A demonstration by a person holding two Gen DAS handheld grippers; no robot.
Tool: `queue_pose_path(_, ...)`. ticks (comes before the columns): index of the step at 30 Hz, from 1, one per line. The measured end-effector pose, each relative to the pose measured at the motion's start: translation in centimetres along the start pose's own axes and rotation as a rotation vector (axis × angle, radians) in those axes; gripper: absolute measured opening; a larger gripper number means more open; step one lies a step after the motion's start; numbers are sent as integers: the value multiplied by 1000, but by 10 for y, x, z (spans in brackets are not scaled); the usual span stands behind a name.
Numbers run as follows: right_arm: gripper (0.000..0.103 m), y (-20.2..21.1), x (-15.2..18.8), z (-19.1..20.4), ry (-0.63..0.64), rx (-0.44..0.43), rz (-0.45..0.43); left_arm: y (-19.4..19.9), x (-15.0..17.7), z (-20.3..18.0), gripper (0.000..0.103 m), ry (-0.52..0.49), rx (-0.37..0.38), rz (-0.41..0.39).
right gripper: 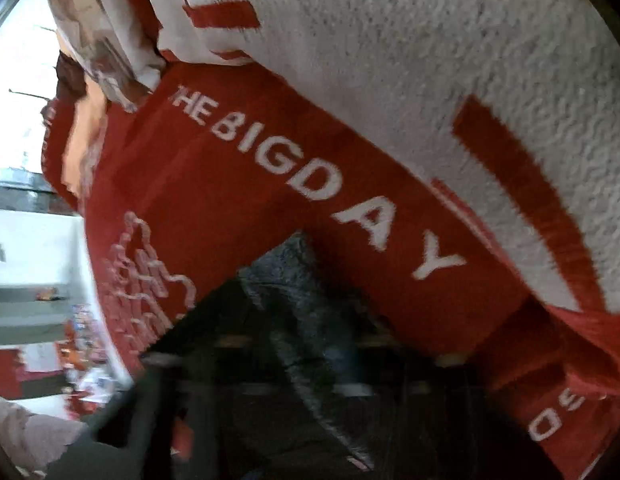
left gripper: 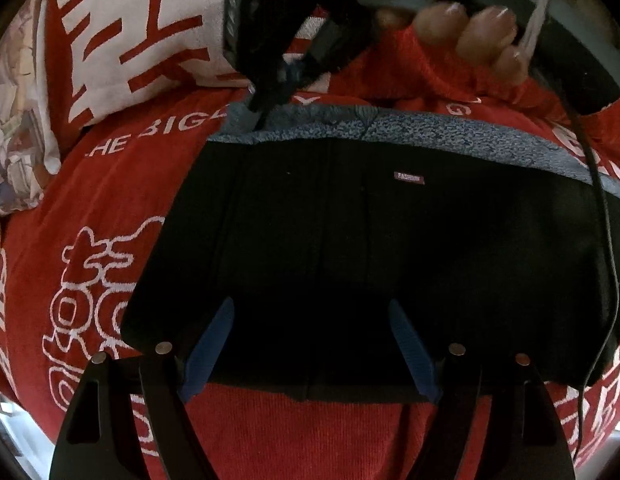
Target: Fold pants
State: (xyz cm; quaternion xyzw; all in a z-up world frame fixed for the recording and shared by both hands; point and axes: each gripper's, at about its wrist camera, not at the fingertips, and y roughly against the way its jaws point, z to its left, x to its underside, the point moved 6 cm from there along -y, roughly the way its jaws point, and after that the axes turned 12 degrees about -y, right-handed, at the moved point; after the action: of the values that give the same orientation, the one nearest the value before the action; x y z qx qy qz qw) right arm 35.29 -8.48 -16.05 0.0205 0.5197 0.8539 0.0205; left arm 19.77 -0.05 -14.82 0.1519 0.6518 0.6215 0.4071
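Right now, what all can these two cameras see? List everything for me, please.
Pants: one, black with a blue-grey speckled lining along the far edge, folded flat on the blanket; a small label near the far edge.
Blanket: one, red with white lettering and line drawings, under the pants.
Pillow: one, white with red characters, beyond the pants to the left.
Printed cloth: one, pale, patterned, at the far left edge.
Cable: one, black, hanging across the right side of the pants.
Left gripper: one, black with blue fingers, open, over the near edge of the pants.
Right gripper: one, black, tip at the lining's far left corner; open or shut unclear.
Hand: one, holding the right gripper.
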Motion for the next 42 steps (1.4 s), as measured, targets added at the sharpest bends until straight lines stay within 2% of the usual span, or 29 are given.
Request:
queue_pose_path(5,6,7,-1,22,64,-32,-8,6,3,9,79,54,61,3)
queue_pose_path(7,6,-3,-6,20,15,-43,-23,5,4,7,80,30,50,8)
queue_pose_path(9,6,-14,-9,13,-27,2,-34,7,2,3,79,-2,38,14)
queue_pose_path(11,16,-5,-8,6,-76,11,-86,11,-3,4,79,-9,52,31)
queue_pose_path(13,19,22,1,-6,-131,32,-143,16,-13,9,79,4,63,31)
queue_pose_path(15,19,58,23,-28,-205,57,-209,20,-28,14,79,1,61,12)
queue_pose_path(18,19,101,82,-75,-355,57,-273,6,-57,16,80,-22,53,18)
queue_pose_path(20,19,107,131,-111,-455,81,-249,-20,-71,21,80,-6,39,66)
queue_pose_path(22,19,99,185,-153,-583,155,-202,-44,-76,32,82,32,7,104)
queue_pose_path(23,19,98,210,-172,-656,196,-191,-46,-80,37,87,34,-18,101)
queue_pose_path(24,19,103,237,-189,-744,213,-216,-46,-83,41,87,37,-35,113)
queue_pose_path(26,22,119,286,-204,-906,95,-335,-39,-82,42,87,59,-26,131)
queue_pose_path(28,22,128,331,-202,-1012,-75,-417,-29,-80,34,87,51,-10,137)
queue_pose_path(32,22,106,375,-173,-1117,-394,-460,-25,-66,-14,87,-68,35,166)
queue_pose_path(33,22,96,378,-168,-1137,-442,-464,-30,-63,-22,87,-112,-12,176)
queue_pose_path(35,22,80,379,-166,-1178,-489,-476,-36,-60,-29,93,-159,-65,167)
queue_pose_path(38,22,67,374,-168,-1212,-592,-529,-38,-61,-29,94,-149,-53,179)
queue_pose_path(42,22,67,372,-170,-1225,-601,-565,-40,-61,-24,95,-140,-36,193)
